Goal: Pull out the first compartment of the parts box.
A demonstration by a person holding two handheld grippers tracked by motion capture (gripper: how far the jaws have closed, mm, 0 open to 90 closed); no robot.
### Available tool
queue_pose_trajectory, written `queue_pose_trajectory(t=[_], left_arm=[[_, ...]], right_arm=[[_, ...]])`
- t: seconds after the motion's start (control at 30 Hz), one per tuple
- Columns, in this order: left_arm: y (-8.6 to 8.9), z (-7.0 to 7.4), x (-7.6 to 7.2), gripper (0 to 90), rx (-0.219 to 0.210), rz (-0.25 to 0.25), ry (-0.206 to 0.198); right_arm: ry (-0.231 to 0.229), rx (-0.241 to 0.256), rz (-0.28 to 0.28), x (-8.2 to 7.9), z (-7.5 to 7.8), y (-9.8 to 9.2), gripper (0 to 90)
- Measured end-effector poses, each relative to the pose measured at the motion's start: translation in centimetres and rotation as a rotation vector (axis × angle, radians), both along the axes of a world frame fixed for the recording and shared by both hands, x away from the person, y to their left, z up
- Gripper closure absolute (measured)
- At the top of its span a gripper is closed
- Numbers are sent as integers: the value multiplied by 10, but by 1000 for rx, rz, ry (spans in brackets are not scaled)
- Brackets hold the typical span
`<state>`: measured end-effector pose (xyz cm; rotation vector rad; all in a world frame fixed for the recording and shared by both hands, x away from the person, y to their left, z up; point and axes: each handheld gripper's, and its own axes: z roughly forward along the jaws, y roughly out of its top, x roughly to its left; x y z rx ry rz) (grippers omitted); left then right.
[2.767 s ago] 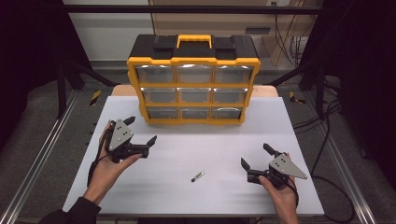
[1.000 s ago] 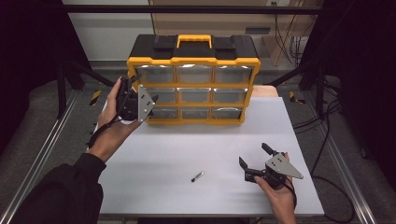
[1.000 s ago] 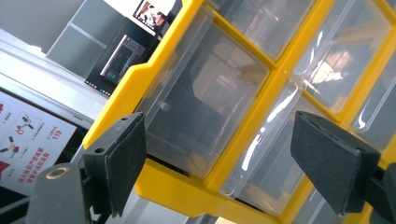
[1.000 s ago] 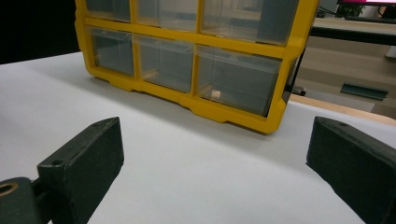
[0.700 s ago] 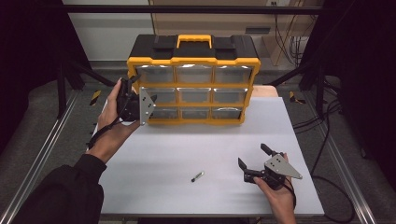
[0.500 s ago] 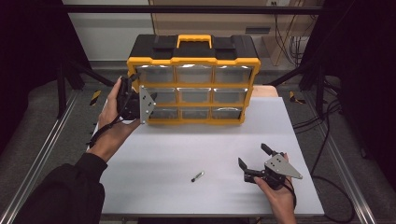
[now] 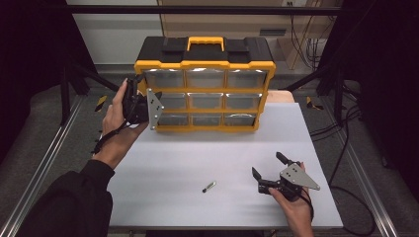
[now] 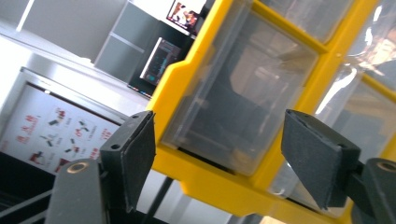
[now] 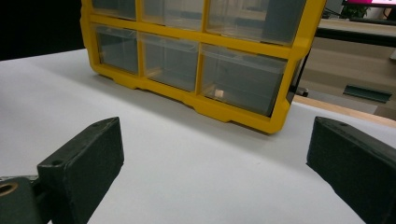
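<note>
Organizer (image 7: pixel 205 74) drawers' contents unclear; left gripper (image 7: pixel 148 106) hides its corner.

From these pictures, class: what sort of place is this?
Probably a lab or workshop test bench: a white table inside a metal frame, a yellow drawer organizer, and cables behind.

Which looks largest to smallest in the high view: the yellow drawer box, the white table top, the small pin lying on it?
1. White table top, the widest thing.
2. Yellow drawer box, standing at the table's far edge.
3. Small pin, a tiny dark sliver.
Their sizes differ too much for nearness to the camera to matter.
</note>
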<state>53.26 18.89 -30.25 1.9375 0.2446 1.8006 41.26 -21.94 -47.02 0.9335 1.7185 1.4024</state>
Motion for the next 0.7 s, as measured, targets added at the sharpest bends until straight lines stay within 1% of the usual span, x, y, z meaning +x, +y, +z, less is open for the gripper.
queue_pose_trajectory(t=[0.1,0.17,0.2,0.23,0.27,0.3,0.4,0.43,0.47,0.5,0.6,0.63,0.7], left_arm=[[1,1,0,301,17,14,-25],[1,1,1,330,20,22,-31],[1,1,1,330,20,23,-31],[1,1,1,357,30,30,-41],[2,1,1,357,33,32,-49],[2,1,1,382,35,33,-54],[2,1,2,407,48,31,-57],[1,0,2,442,60,32,-56],[1,-1,2,442,70,30,-52],[1,-2,2,485,85,31,-54],[0,-2,0,504,109,37,-70],[0,-2,-1,510,137,44,-78],[1,-3,-1,523,168,47,-97]], right_arm=[[-3,5,-4,0,0,-1,39],[-7,6,-3,0,1,-1,39],[-7,6,-3,0,1,-1,39],[-6,8,-4,-1,1,-1,39],[-6,8,-4,-1,1,-1,39],[-6,14,-4,-1,1,-2,39],[-4,20,-6,-1,1,-3,40],[-4,21,-11,-1,1,-4,41],[-4,21,-11,-1,1,-4,41],[-3,20,-15,-2,1,-4,42],[-1,18,-15,-1,1,-5,42],[-2,17,-15,-1,1,-5,42],[-1,19,-14,-1,1,-5,43]])
